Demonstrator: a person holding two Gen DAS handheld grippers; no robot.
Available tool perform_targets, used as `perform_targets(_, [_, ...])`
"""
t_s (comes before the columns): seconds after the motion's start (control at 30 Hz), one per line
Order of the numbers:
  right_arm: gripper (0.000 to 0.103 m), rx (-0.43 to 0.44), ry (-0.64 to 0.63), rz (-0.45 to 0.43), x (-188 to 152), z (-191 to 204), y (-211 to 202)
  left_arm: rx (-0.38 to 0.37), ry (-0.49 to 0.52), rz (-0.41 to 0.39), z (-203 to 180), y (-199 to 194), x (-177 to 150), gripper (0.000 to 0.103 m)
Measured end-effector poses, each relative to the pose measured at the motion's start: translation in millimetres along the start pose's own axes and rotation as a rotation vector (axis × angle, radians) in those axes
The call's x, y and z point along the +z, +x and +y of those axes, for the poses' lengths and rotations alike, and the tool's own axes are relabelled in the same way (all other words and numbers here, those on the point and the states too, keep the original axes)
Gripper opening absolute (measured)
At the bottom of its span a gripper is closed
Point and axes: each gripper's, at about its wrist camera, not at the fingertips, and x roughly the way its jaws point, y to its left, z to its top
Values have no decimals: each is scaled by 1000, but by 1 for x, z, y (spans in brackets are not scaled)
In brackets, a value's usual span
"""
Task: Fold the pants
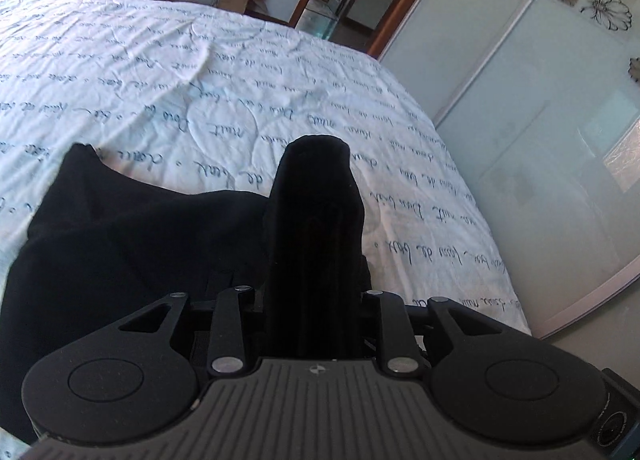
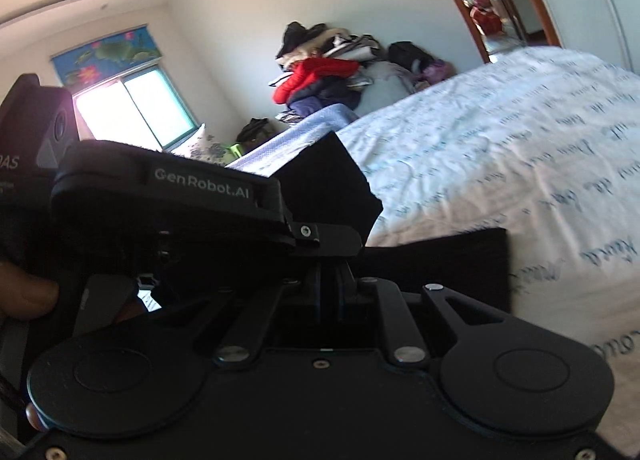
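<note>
I'm holding the black pants (image 1: 132, 244) up off the near edge of the bed (image 1: 224, 72) w/ both tongs — looks like mid-fold, a carry step. My left gripper (image 1: 316, 228) is clamped tight on a bunched ridge of the fabric; cloth is wrapping right over the fingers, so I'm not seeing the tips at all. The rest of the pants is draping down to the left of it, one corner poking up at the far left.

In the right wrist view, my right gripper (image 2: 330, 276) is looking closed too, fingers drawn together, w/ black cloth spreading out just past them — I'm judging it's pinching the pants, though the left tool body is crowding in and hiding part of it.

Next, prob: I'm needing to move both tongs together toward the far side, keeping the edge taut between them, then laying the fold flat on the sheet — letting go early would be dropping a crumpled heap.
</note>
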Motion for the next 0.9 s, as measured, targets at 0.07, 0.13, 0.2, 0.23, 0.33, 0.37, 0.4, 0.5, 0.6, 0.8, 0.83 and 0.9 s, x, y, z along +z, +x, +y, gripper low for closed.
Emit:
perform_targets(0.07, [11,-7,20,5,-1,-8,-1,8,5,11,-4,7,-2,34])
perform_targets(0.13, [11,-8,35,8,-4,-17,-3,16,18,14,-9,12,-4,34])
perform_targets(0.2, [11,-16,37,10,-3,-21,-5,23,25,17,-13,15,-7,34])
perform_targets(0.23, [11,-19,36,11,-4,-22,-5,26,32,18,-16,16,-7,34])
perform_targets(0.33, [11,-23,42,4,-7,-30,-18,20,65,24,-27,20,-10,44])
perform_targets(0.37, [11,-25,45,1,-7,-34,-20,15,77,29,-30,23,-10,58])
perform_targets(0.4, [10,-25,51,-3,-7,-36,-22,5,80,33,-34,25,-12,64])
perform_targets(0.5, [10,-60,61,-5,-7,-43,-28,9,91,28,-45,32,-16,72])
perform_targets(0.6, [11,-149,29,-9,-7,-52,-40,-93,47,64,-44,35,-16,72])
perform_targets(0.8, [16,-281,54,-40,-7,-81,-75,-224,-28,0,-36,13,-7,73])
perform_targets(0.83, [19,-304,49,-46,-5,-82,-79,-211,-24,-31,-33,6,-5,73])
perform_targets(0.9, [19,-277,68,-67,1,-83,-83,-142,2,-82,-24,-6,-1,75])
